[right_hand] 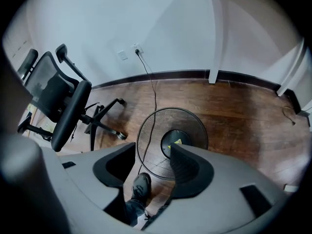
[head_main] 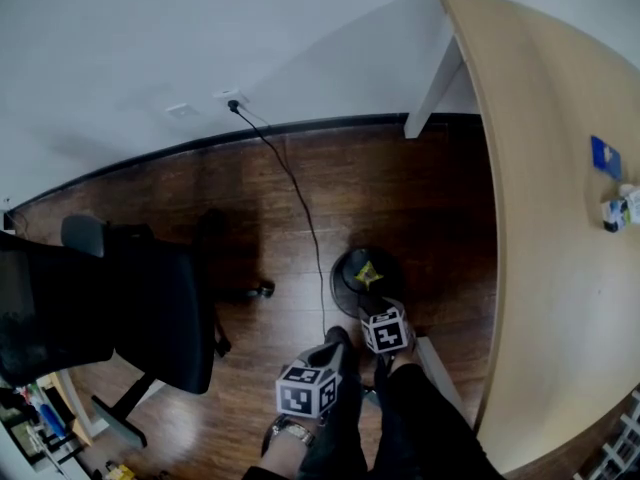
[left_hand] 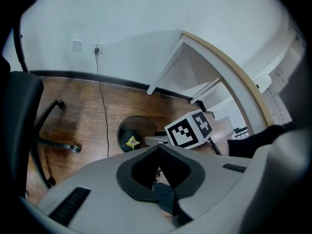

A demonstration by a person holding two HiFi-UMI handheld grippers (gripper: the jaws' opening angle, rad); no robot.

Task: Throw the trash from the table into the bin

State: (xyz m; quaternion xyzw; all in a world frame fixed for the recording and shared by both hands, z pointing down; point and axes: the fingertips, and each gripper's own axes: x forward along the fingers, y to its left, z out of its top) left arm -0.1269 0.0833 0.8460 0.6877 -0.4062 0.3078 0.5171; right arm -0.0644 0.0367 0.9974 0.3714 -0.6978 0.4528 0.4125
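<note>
A black mesh bin stands on the wooden floor by the table, with a yellow crumpled wrapper at its bottom. My right gripper hangs just above the bin's near rim. In the right gripper view its jaws stand open and empty over the bin, with the wrapper showing beside the right pad. My left gripper sits lower and to the left, away from the bin. Its jaws are shut with nothing held, and the bin lies beyond them.
The curved light wood table fills the right side, with a blue item and small packets on it. A black office chair stands left. A black cable runs from a wall socket. The person's shoe is by the bin.
</note>
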